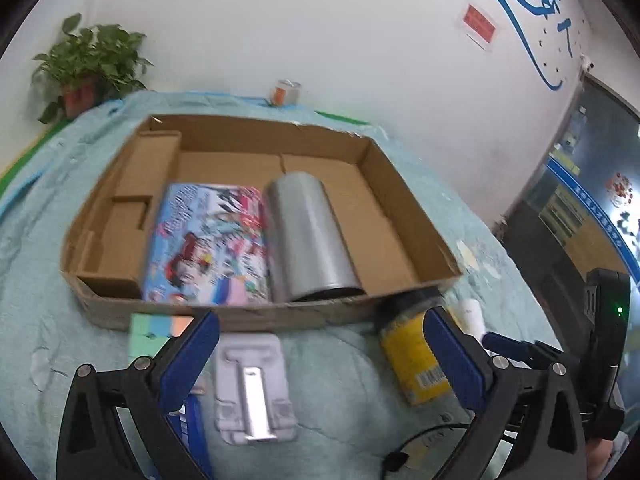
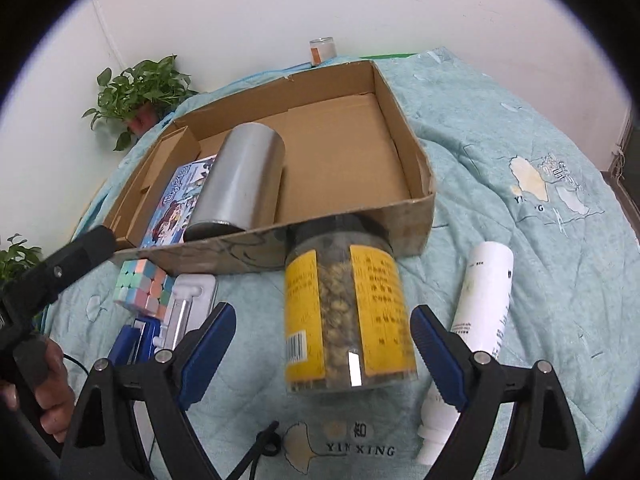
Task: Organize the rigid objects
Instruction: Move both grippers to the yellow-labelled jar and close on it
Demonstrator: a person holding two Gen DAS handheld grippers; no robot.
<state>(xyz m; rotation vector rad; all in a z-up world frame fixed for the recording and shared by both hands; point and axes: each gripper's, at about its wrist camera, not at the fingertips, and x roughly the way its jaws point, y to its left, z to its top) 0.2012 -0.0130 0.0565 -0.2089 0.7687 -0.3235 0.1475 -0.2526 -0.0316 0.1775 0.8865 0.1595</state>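
Note:
A cardboard box (image 1: pixel 224 318) (image 2: pixel 416 222) lies on the teal cloth and holds a colourful flat package (image 1: pixel 208 244) (image 2: pixel 176 204) and a silver cylinder (image 1: pixel 308 236) (image 2: pixel 240 180) lying on its side. My left gripper (image 1: pixel 324 356) is open and empty above a grey phone stand (image 1: pixel 252 384) (image 2: pixel 192 300). My right gripper (image 2: pixel 324 344) is open around a yellow-labelled jar (image 2: pixel 344 316) (image 1: pixel 412 356) lying before the box, not touching it. A pastel cube (image 2: pixel 140 288) (image 1: pixel 154 326) sits at the box's front left.
A white tube (image 2: pixel 484 300) (image 1: pixel 472 314) lies right of the jar. A blue item (image 2: pixel 132 340) (image 1: pixel 196 428) lies by the stand. A potted plant (image 1: pixel 86 68) (image 2: pixel 144 92) and a small can (image 1: pixel 286 92) (image 2: pixel 322 50) stand at the wall.

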